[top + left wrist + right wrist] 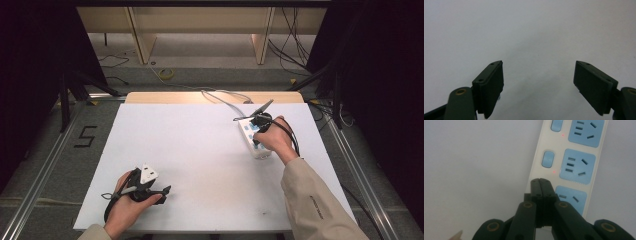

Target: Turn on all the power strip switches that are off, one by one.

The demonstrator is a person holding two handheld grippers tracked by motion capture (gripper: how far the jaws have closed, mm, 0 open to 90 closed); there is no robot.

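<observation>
Pressing on the power strip (574,157), the right gripper (540,182) is closed (left gripper (539,82) spread wide).

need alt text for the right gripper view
The right gripper, its two black jaws pressed shut together, hangs over the near end of a white power strip with blue sockets and blue switches. The strip lies on a plain white table.

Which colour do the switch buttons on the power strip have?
Light blue, on a white power strip; the switch button shows best in the right gripper view.
</observation>
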